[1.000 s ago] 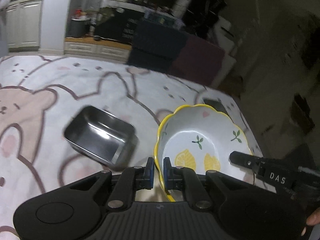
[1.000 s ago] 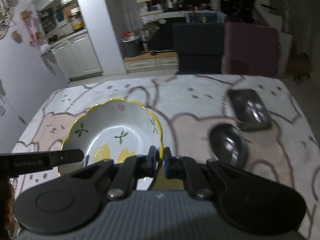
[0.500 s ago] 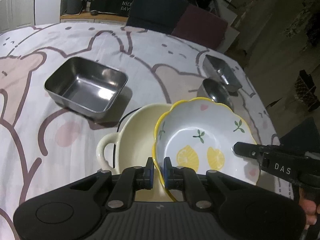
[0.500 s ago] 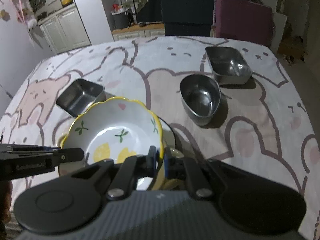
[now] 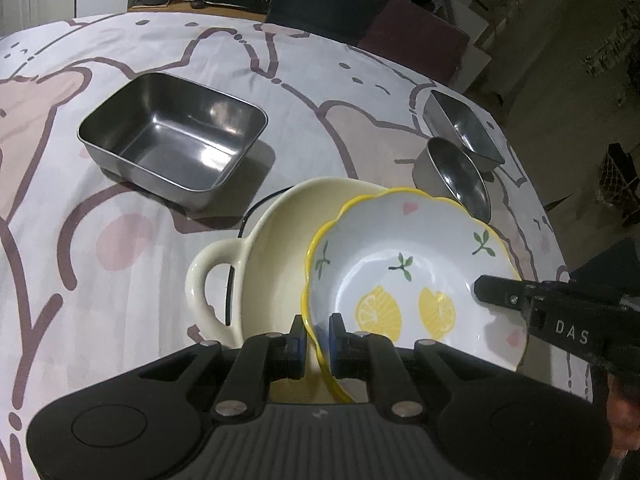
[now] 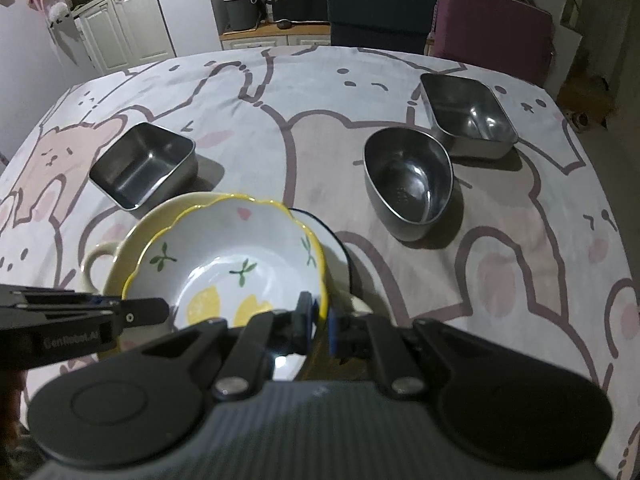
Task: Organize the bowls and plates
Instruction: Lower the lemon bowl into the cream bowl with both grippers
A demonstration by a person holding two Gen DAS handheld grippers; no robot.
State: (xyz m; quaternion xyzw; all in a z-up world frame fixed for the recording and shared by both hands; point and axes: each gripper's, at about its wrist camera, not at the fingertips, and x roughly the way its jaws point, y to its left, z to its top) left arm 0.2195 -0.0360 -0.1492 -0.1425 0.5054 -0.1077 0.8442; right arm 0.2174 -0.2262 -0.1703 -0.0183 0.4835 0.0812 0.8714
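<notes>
Both grippers, left (image 5: pixel 318 338) & right (image 6: pixel 320 322), clenched on lemon bowl (image 5: pixel 408 276) rim at 9 & 3 o'clock. Stacking step; next needs lowering into cream dish (image 5: pixel 272 248), then release.

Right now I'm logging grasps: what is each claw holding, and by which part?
Both hold the lemon bowl by its scalloped rim: left claw at its near-left edge, right claw at the opposite edge.

Dim room, overhead glare on steel tray (image 5: pixel 176 142), shadows falling right, fisheye bending desk (image 6: pixel 280 128) edges, dark corners.
</notes>
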